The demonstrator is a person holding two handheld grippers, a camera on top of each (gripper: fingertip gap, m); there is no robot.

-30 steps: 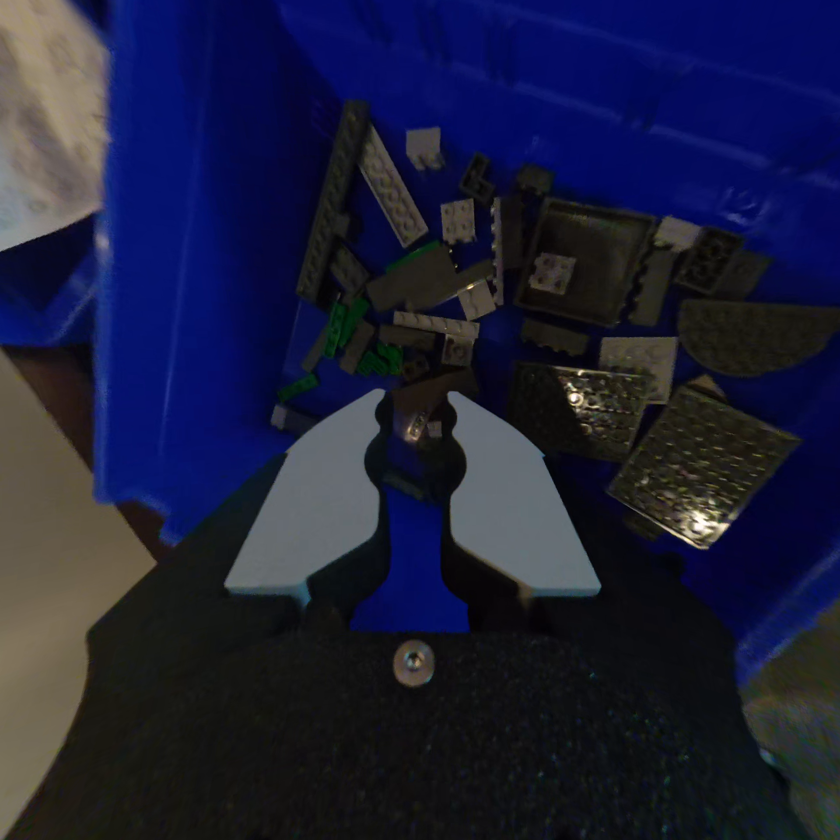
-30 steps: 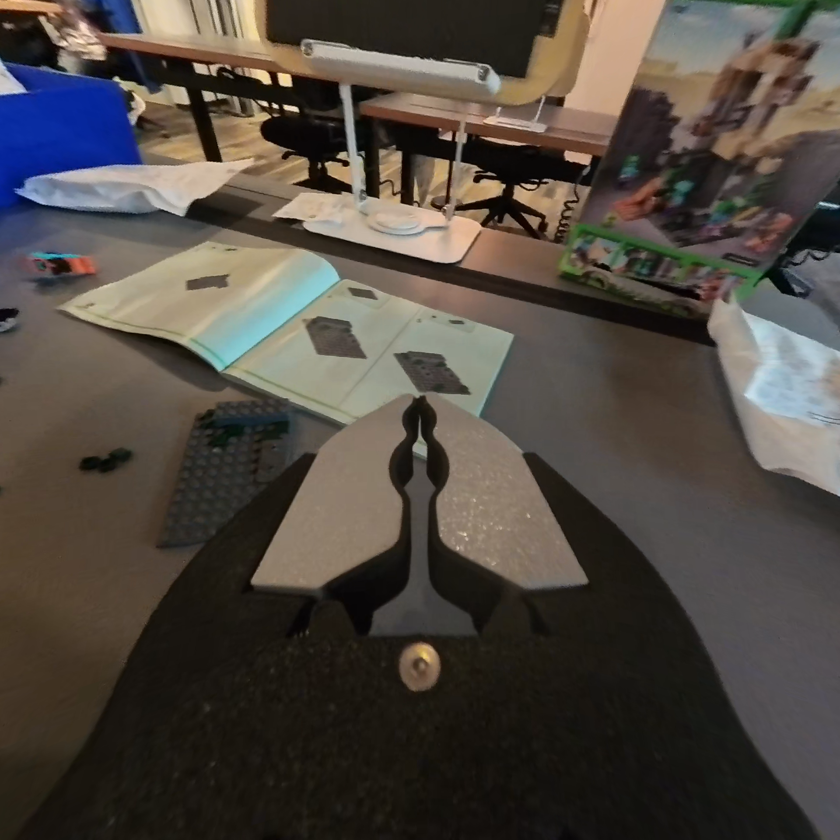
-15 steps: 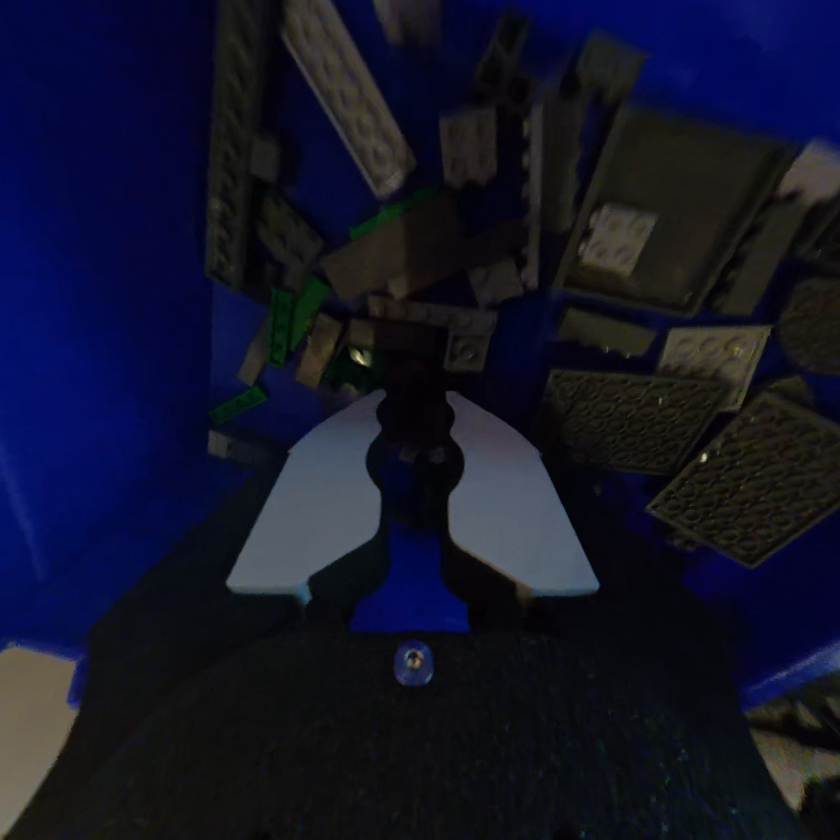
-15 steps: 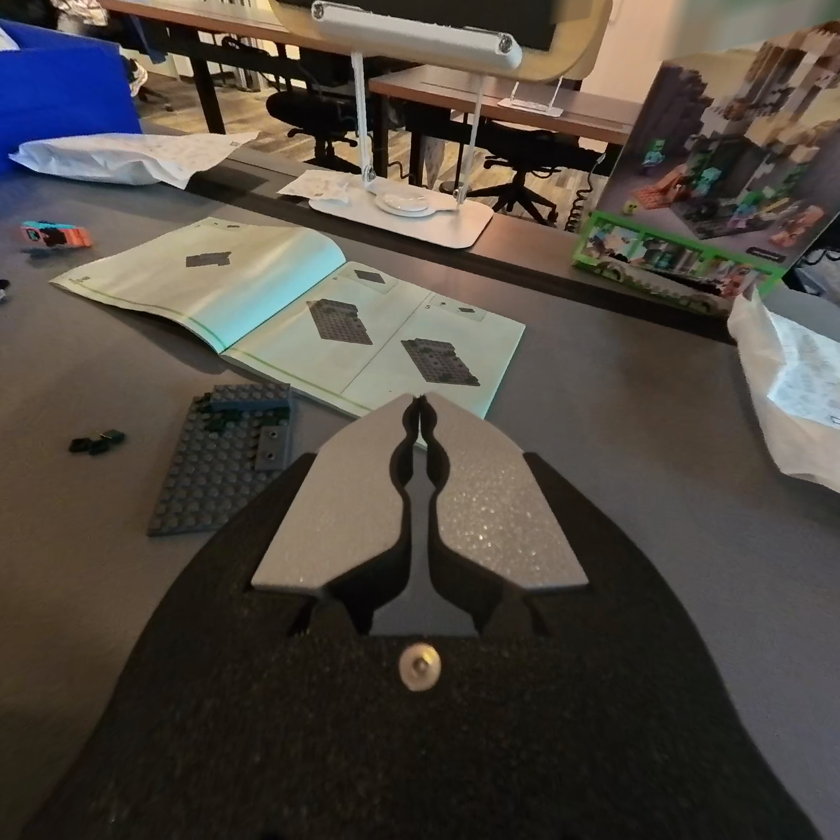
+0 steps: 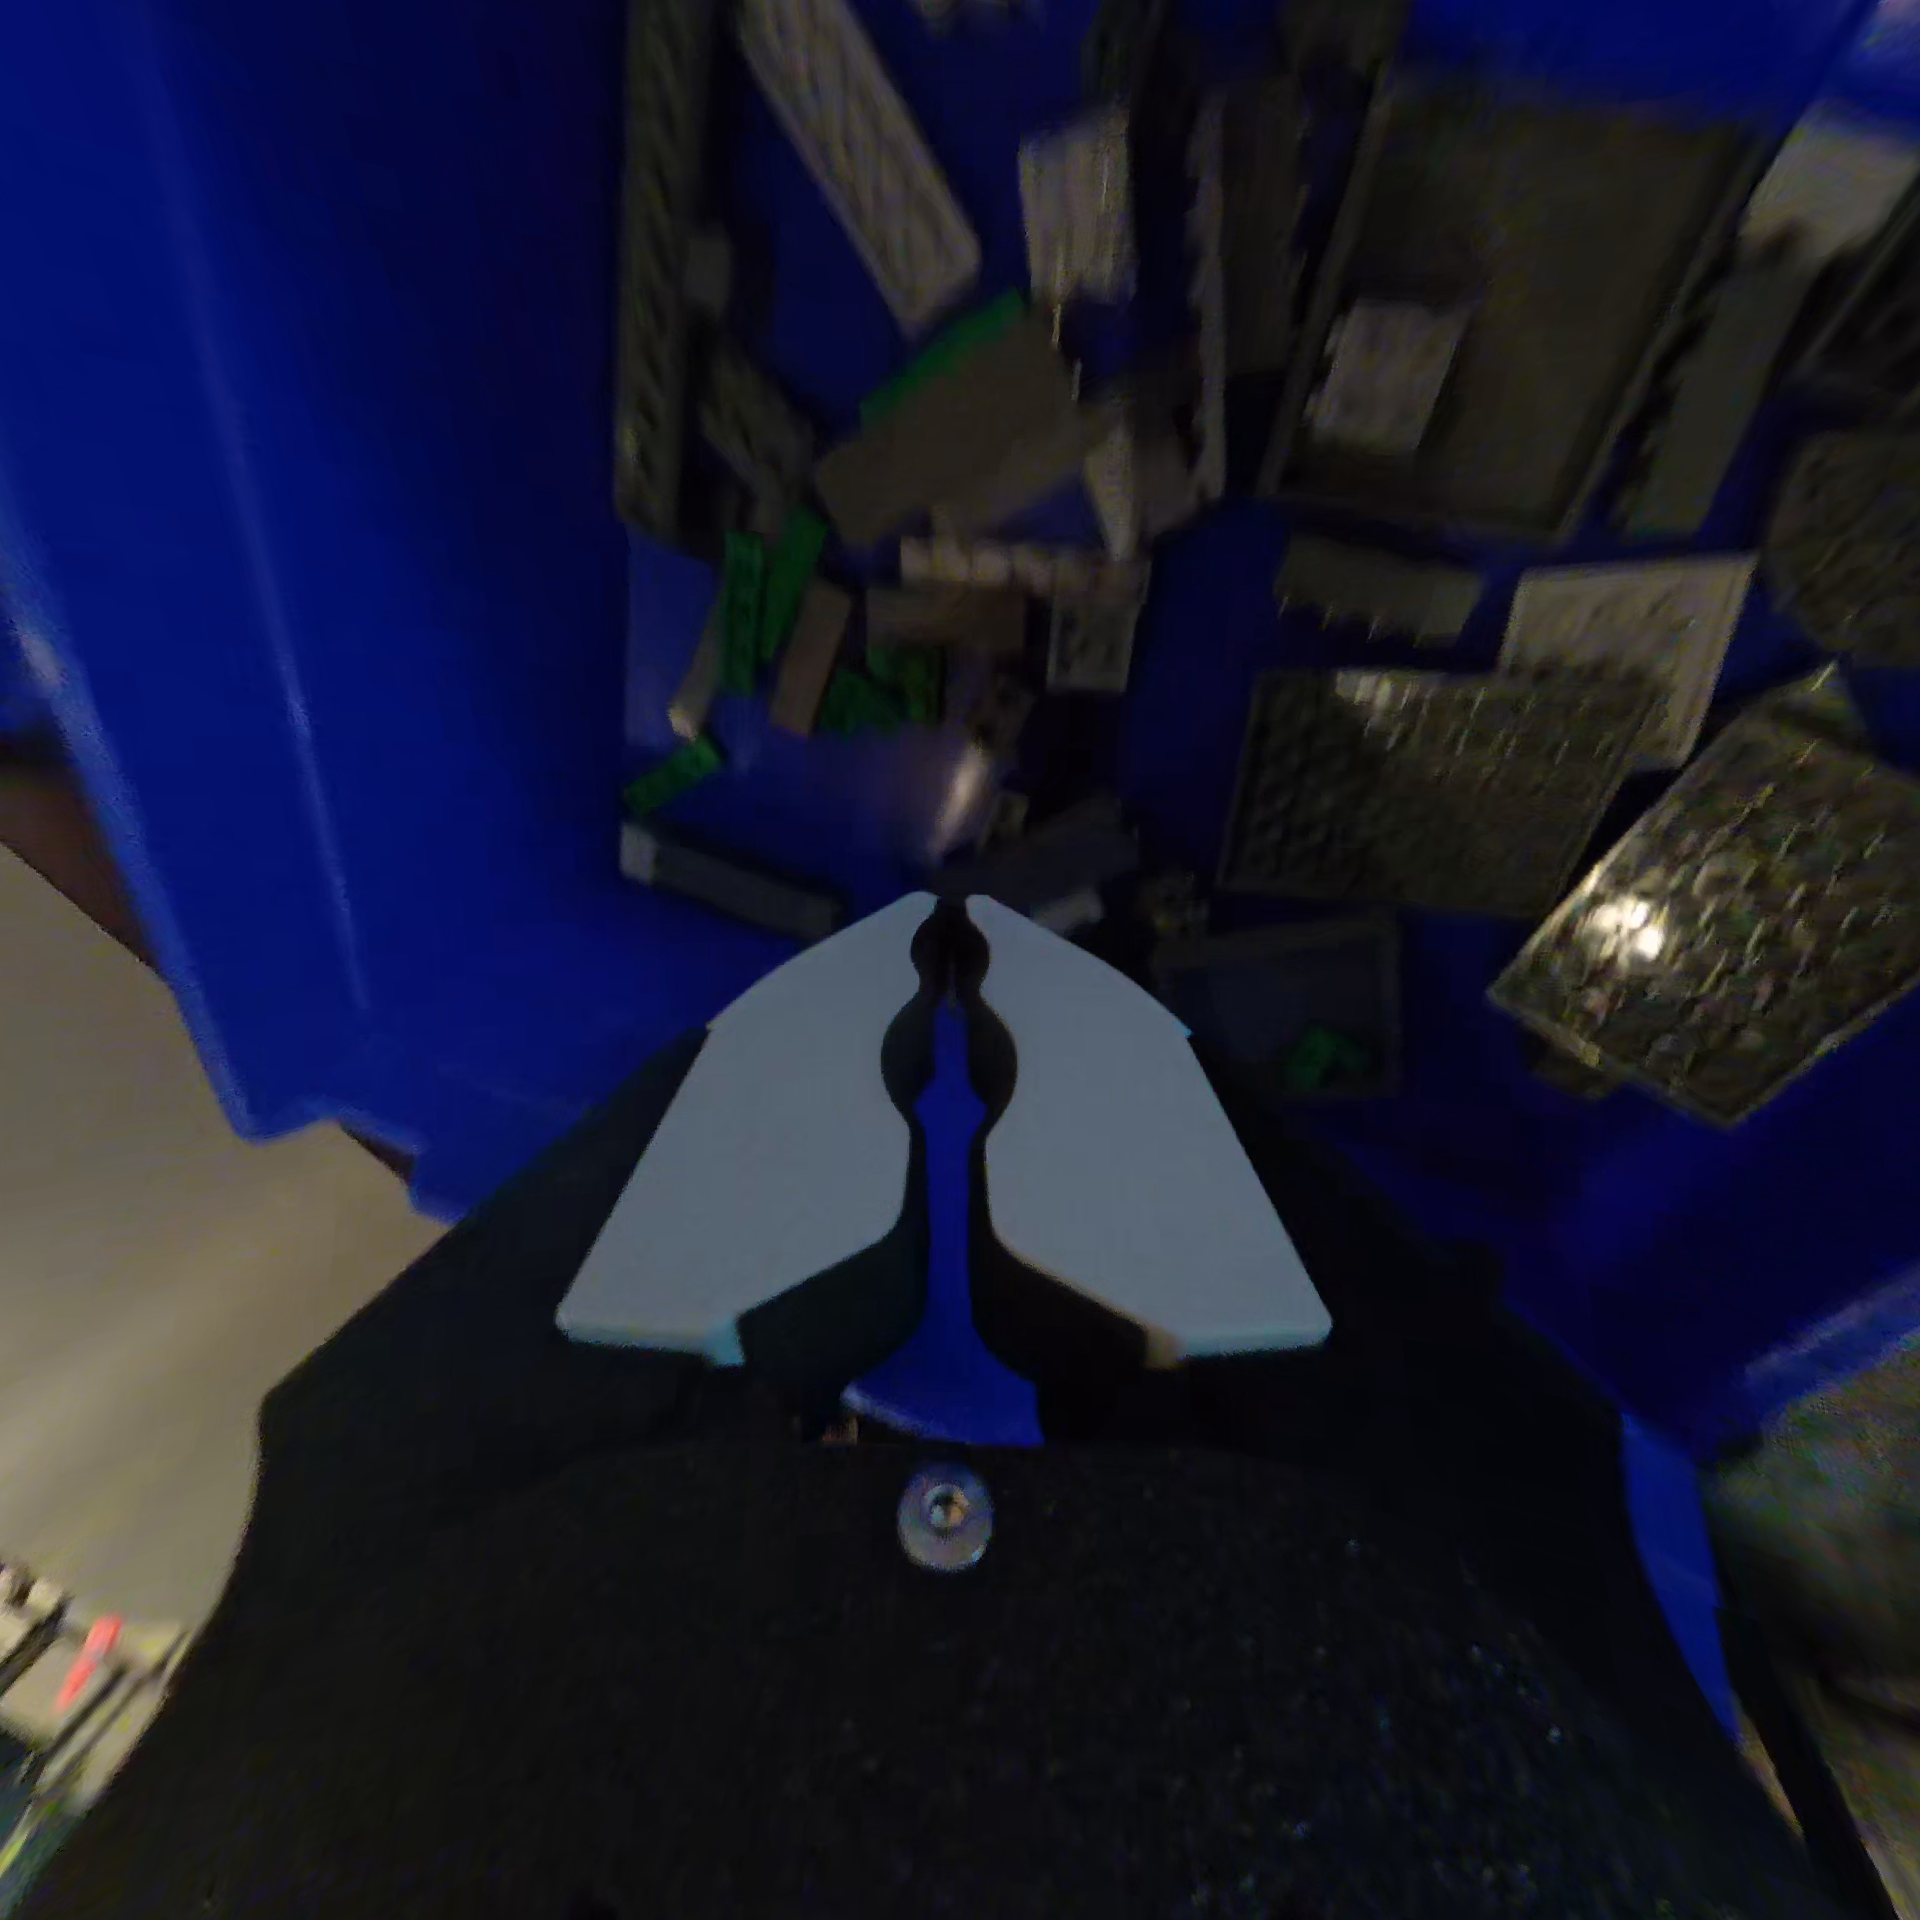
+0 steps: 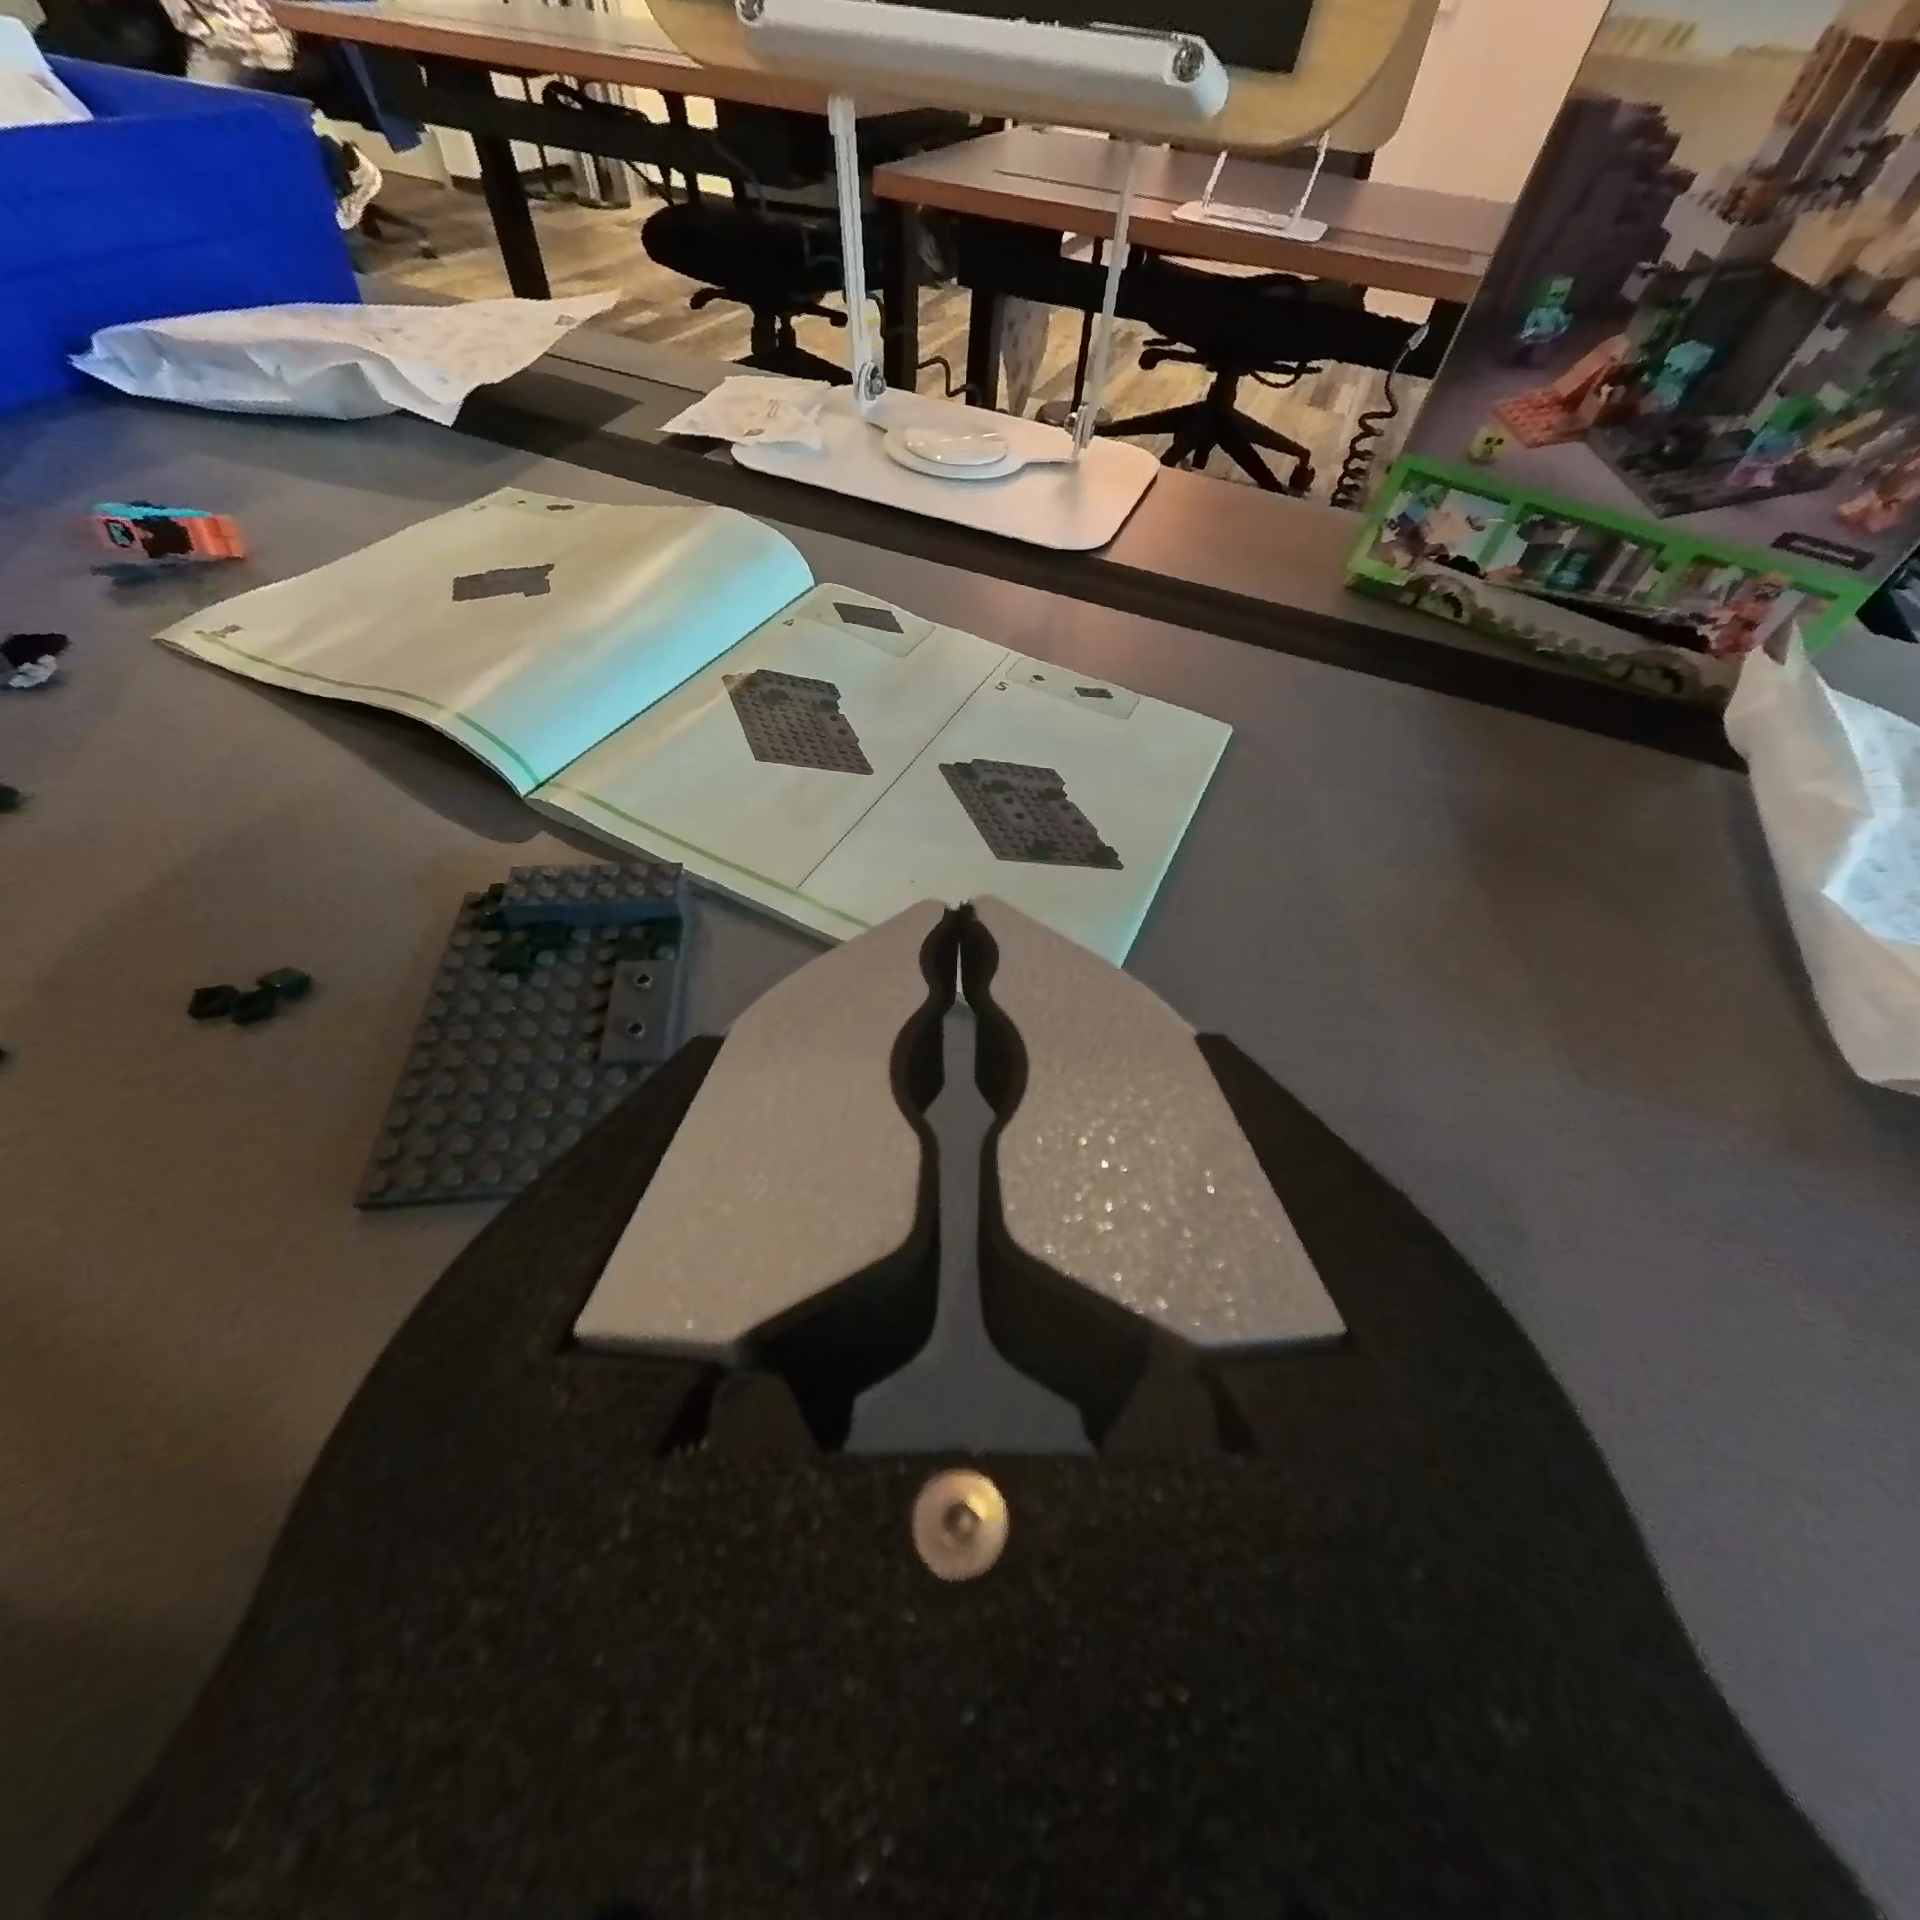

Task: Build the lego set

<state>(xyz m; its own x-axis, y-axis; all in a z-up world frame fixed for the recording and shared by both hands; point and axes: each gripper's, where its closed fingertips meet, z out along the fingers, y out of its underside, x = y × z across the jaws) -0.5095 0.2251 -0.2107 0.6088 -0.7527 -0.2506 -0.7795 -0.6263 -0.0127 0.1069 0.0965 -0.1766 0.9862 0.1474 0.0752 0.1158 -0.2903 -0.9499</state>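
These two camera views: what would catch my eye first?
In the left wrist view, a deep blue plastic bin holding a jumble of grey and green Lego plates. In the right wrist view, an open pale-green instruction booklet on the grey table, with a half-built dark grey studded baseplate just before it.

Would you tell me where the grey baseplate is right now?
In the right wrist view, the baseplate lies flat on the table, left of the hand-held gripper, just before the open booklet.
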